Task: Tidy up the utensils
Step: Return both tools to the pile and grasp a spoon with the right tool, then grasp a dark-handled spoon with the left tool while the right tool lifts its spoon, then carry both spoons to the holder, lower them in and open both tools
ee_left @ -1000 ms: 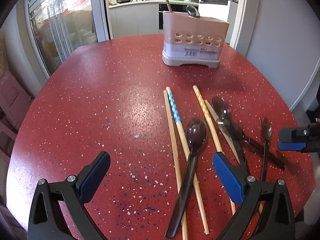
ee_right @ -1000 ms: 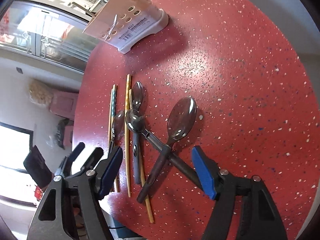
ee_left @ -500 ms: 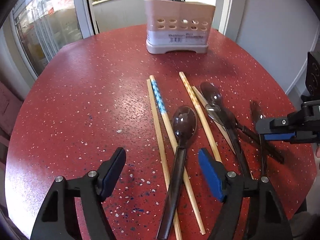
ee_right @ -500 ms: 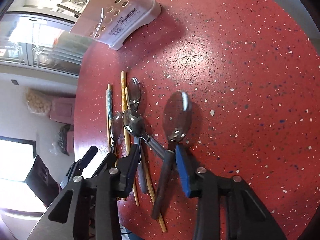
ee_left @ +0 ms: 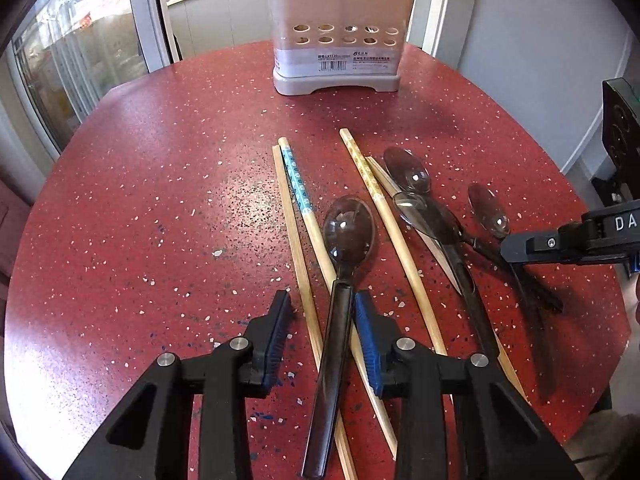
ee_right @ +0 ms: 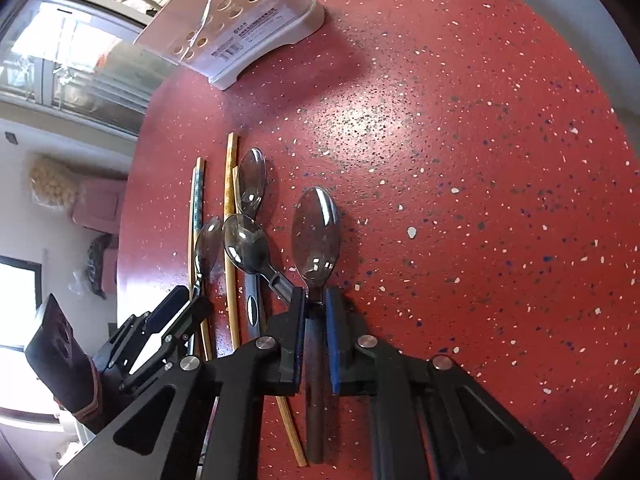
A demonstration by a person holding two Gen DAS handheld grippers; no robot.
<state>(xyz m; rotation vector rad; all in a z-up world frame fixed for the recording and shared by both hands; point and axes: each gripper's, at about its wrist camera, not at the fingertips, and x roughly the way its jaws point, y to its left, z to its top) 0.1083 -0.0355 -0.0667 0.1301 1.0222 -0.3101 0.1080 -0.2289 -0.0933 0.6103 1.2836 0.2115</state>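
Observation:
Several dark smoky plastic spoons and wooden chopsticks lie on a red speckled round table (ee_left: 160, 200). My left gripper (ee_left: 322, 330) is partly open, its pads straddling the handle of a large dark spoon (ee_left: 348, 232) and two chopsticks (ee_left: 296, 184); the right pad touches the handle. My right gripper (ee_right: 314, 338) is shut on the handle of another dark spoon (ee_right: 316, 232) lying on the table; it also shows in the left wrist view (ee_left: 560, 246). A white perforated utensil holder (ee_left: 338, 48) stands at the far side, with utensils in it.
Two more spoons (ee_left: 412, 184) cross over chopsticks (ee_left: 384, 208) between my grippers. The table edge runs close on the right. Glass doors and a kitchen lie beyond the table. The holder also shows in the right wrist view (ee_right: 240, 28).
Both grippers moved forward and down over spoon handles and narrowed. The right one went from wide open to shut on its spoon; the left one closed partway around the large spoon's handle.

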